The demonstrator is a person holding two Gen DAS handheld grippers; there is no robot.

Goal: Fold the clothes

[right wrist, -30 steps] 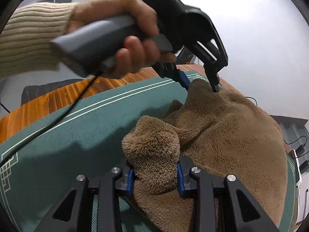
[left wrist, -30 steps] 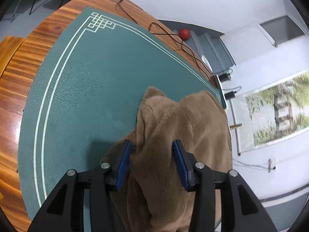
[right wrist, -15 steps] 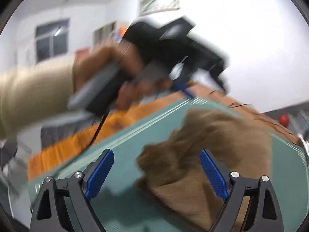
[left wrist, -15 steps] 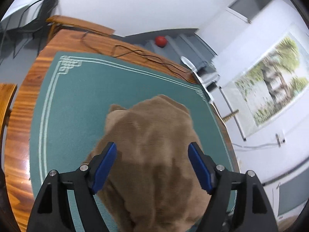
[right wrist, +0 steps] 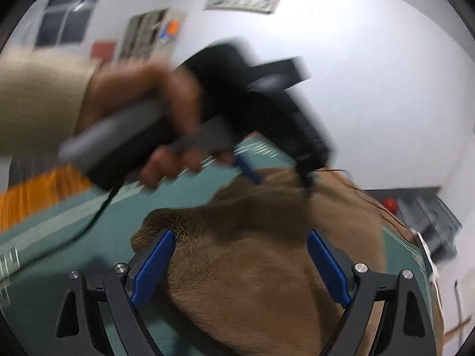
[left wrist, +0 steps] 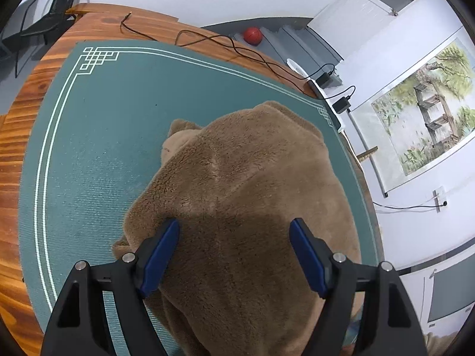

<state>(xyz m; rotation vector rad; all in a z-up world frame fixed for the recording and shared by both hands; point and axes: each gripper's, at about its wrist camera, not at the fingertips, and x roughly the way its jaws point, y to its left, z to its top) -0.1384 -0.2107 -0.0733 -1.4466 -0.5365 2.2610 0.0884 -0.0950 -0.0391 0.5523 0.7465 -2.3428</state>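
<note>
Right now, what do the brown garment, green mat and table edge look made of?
Fluffy brown garment: plush fleece, matte, visible pile. Green mat with white border lines: probably rubber or vinyl, fine ribbed texture. Reddish-brown wooden table: wood planks, glossy varnish, grain showing.

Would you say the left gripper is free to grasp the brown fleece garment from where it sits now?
Probably yes: the left gripper is open directly over the brown fleece garment, nothing between them.

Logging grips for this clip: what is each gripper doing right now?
Left gripper: open, holding nothing, over the brown fleece garment.
Right gripper: open, holding nothing.
</note>
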